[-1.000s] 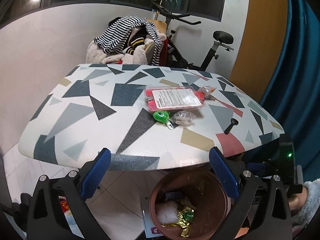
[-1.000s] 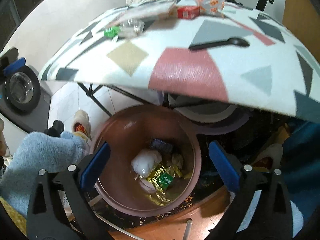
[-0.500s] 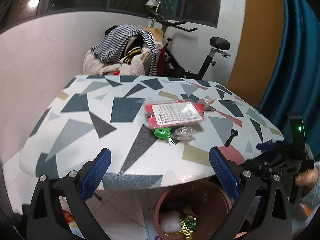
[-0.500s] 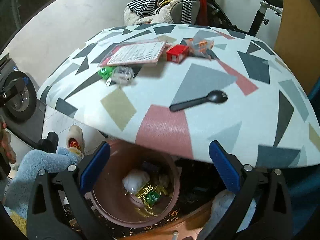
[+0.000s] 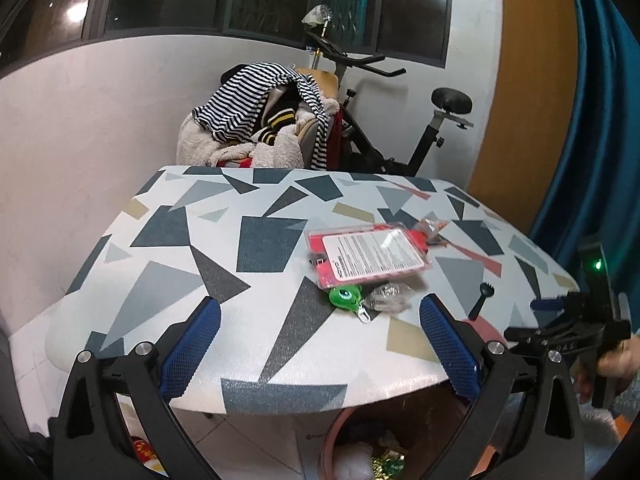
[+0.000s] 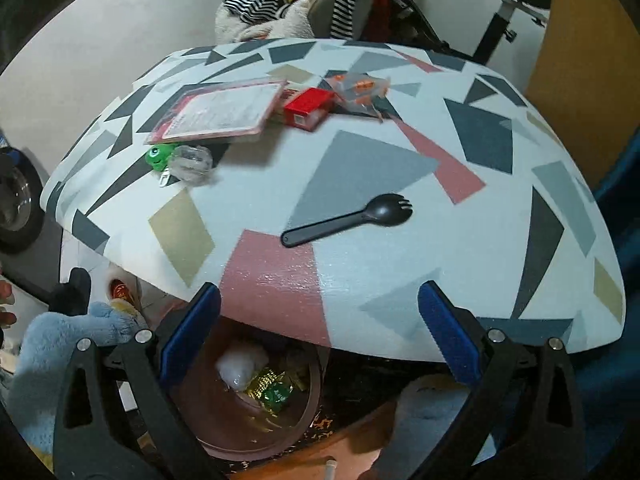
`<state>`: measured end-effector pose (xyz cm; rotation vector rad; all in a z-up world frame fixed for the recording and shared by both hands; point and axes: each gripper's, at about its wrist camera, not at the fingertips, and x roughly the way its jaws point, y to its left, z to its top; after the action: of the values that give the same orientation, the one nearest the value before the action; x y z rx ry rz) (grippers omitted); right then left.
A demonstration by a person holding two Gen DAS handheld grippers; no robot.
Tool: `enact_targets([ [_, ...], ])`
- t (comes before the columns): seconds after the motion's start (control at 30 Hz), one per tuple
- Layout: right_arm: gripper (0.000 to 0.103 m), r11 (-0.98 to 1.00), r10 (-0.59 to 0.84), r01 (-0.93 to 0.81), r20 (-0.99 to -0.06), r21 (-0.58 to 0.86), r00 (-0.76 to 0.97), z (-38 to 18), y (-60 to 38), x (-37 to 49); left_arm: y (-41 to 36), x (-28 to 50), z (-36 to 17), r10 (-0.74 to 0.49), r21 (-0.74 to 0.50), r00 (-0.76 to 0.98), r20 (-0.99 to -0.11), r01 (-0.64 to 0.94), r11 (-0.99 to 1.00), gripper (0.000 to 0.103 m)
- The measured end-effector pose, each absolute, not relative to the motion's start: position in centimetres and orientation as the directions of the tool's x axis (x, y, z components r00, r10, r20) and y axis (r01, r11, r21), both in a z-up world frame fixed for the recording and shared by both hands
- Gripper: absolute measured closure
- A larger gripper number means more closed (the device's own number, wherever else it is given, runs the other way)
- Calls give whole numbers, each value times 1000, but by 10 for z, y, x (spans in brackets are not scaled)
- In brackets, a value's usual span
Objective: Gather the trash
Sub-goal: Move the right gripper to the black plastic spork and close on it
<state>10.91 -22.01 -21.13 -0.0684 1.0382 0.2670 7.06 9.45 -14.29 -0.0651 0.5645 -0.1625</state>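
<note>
- Both hand-held grippers have come up from the bin. A second ago the right hand-held gripper (image 6: 318, 336) looked straight down into it; now it looks across the bench top. It is wide open and holds nothing.
- The left hand-held gripper (image 5: 320, 340) is wide open too, with nothing in it. It sits low at the near edge of the bench (image 5: 168, 240).
- This likely means the last drop is done and the next pick is coming.
- One brown bin (image 6: 256, 420) stands on the floor under the near edge, at the bottom of the frame. It already holds a white wad and some shiny gold wrappers.
- The trash still to collect lies on the bench top.
- Closest is one black spork (image 6: 348, 220), in the middle of the right view.
- Farther, at the left of that view, lie one green toy (image 6: 158, 156) and one clear crumpled wrapper (image 6: 191, 164), touching.
- Behind them is one flat red pack (image 6: 220, 114) with a white label.
- Just beside it is one small red box (image 6: 308, 106), and then one clear wrapper with orange print (image 6: 358, 86).
- That makes six things left on the bench.
</note>
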Motion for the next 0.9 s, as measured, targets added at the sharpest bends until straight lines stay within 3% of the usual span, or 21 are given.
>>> enact_targets([
  [0.27,7,966,239,-195,-867,168,437,-219,-229,119,99,86,-149,-175,-104,821,-543,141,984,6],
  [0.57,15,966,246,-180,-873,185,420,-224,-222,125,100,99,-164,-168,-109,786,-594,128,986,6],
  [0.9,35,960,279,-119,-875,253,395,-231,-227,149,108,99,-169,-144,-122,786,-602,88,989,6],
])
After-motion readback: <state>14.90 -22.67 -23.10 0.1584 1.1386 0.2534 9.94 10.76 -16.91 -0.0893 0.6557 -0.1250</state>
